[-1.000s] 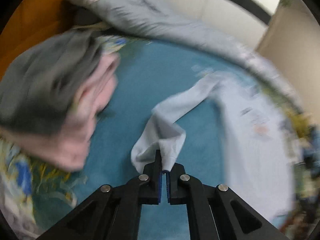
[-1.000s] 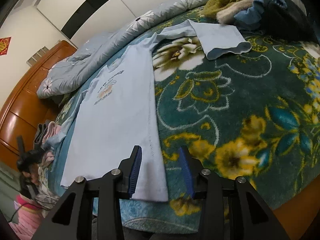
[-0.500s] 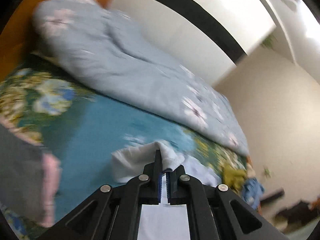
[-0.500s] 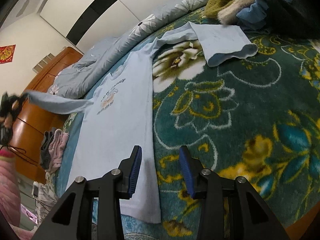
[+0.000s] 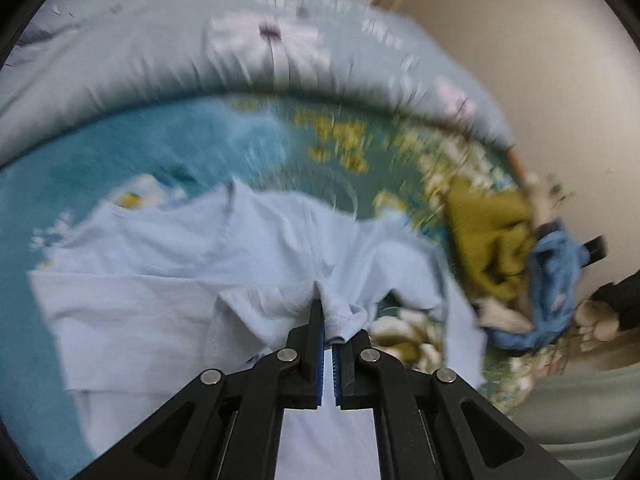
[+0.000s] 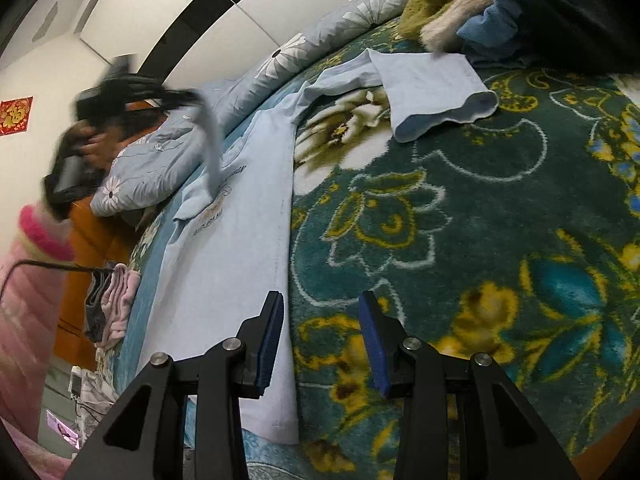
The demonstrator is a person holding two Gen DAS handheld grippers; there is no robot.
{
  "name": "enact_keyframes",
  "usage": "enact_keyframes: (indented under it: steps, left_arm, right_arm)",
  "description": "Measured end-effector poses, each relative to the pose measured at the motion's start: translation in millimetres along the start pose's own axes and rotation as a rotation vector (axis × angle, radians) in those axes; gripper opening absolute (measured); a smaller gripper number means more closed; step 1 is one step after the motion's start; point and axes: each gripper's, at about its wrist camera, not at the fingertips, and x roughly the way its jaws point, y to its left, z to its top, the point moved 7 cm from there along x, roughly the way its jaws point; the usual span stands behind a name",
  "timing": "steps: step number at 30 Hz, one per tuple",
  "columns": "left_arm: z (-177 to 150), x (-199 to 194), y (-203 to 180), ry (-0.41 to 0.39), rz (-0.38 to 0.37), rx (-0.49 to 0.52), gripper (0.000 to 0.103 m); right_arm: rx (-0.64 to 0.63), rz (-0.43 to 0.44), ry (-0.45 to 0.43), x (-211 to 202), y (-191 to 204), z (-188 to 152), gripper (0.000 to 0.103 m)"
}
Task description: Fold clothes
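A pale blue long-sleeved shirt [image 6: 236, 216] lies flat on the floral bed cover [image 6: 460, 216]. My left gripper [image 5: 327, 332] is shut on the cuff of one sleeve [image 5: 340, 316] and holds it above the shirt's body [image 5: 160, 280]. In the right wrist view this gripper [image 6: 120, 92] shows blurred at the far left, with the sleeve [image 6: 212, 140] hanging down to the shirt. The other sleeve [image 6: 432, 88] lies spread out to the right. My right gripper [image 6: 320, 340] is open and empty, low over the shirt's hem edge.
A pale floral quilt [image 6: 320, 36] runs along the bed's far side. A heap of olive, blue and dark clothes [image 6: 480, 4] sits at the far right. Folded grey and pink clothes [image 6: 108, 304] lie at the left bed edge by the wooden headboard [image 6: 84, 264].
My left gripper has lifted the sleeve off the bed and swung it over the shirt's body. My right gripper has shifted slightly along the hem and stayed open.
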Motion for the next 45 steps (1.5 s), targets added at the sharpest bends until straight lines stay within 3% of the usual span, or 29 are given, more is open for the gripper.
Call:
enact_keyframes:
  steps: [4,6,9,11,12,13,14,17,19,21,22,27,30,34,38,41,42,43,45]
  left_arm:
    - [-0.9,53.5,2.9,0.075,-0.068,-0.060,0.007]
    - [-3.6,62.4,5.2,0.111,-0.115,-0.089,0.012]
    - [-7.2,51.4,9.0,0.108,-0.140,-0.046,0.033]
    - [-7.6,30.1,13.3,0.064,-0.147,0.008,0.038]
    - [-7.8,16.7,17.2,0.042,-0.141,0.038,0.047]
    - [-7.5,5.7,23.1,0.024,-0.119,0.056,0.054]
    - [-7.1,-6.1,31.8,0.001,-0.080,0.070,0.055]
    - [-5.7,-38.3,70.7,-0.098,0.073,0.088,0.058]
    - [-6.2,-51.6,114.8,-0.158,0.210,0.041,0.060]
    - [-8.1,-59.0,161.5,-0.187,0.317,-0.031,0.060]
    - [-10.2,-58.0,185.0,-0.181,0.324,-0.080,0.060]
    - [-21.1,-44.3,258.7,-0.146,0.210,-0.295,0.060]
    - [-20.9,-34.7,272.0,-0.147,0.130,-0.340,0.060]
    - [-15.5,-24.7,277.5,-0.173,0.083,-0.354,0.060]
    - [-12.4,-24.3,280.5,-0.218,0.031,-0.369,0.056]
    - [-10.6,-24.7,281.9,-0.233,0.019,-0.356,0.031]
    - [-10.4,-24.4,282.6,-0.235,0.011,-0.359,0.014]
    - [-10.1,-24.5,283.3,-0.239,0.002,-0.363,0.010]
    - [-7.7,-29.9,284.1,-0.271,-0.013,-0.376,0.010]
  right_arm:
    - [-0.014,-0.002,0.004,-1.7,-1.3,-0.1,0.040]
    - [-0.018,-0.002,0.007,-1.4,-2.0,0.3,0.040]
    - [-0.029,-0.011,0.010,0.0,-1.8,2.5,0.040]
    - [-0.042,-0.025,0.011,0.9,-0.2,5.8,0.040]
    - [-0.050,-0.033,0.011,1.6,1.0,8.3,0.040]
    - [-0.060,-0.041,0.013,3.1,3.3,12.4,0.040]
    - [-0.074,-0.043,0.010,4.6,7.9,19.3,0.040]
    - [-0.114,-0.019,-0.018,9.1,28.1,48.2,0.040]
    - [-0.137,0.034,-0.033,15.7,48.7,74.5,0.040]
    - [-0.151,0.084,-0.022,34.6,71.1,104.6,0.040]
    - [-0.146,0.106,-0.010,46.9,80.1,119.1,0.040]
    - [0.025,0.182,0.065,117.6,94.7,175.0,0.040]
    - [0.142,0.179,0.080,149.3,84.9,193.6,0.040]
    - [0.271,0.178,0.099,185.3,68.4,210.1,0.040]
    - [0.323,0.198,0.121,206.3,68.2,216.6,0.040]
    - [0.321,0.191,0.129,215.4,72.0,218.5,0.038]
    - [0.311,0.173,0.131,217.3,72.7,219.5,0.020]
    - [0.300,0.154,0.134,219.3,73.4,220.5,0.009]
    - [0.243,0.134,0.138,216.0,80.5,225.2,0.003]
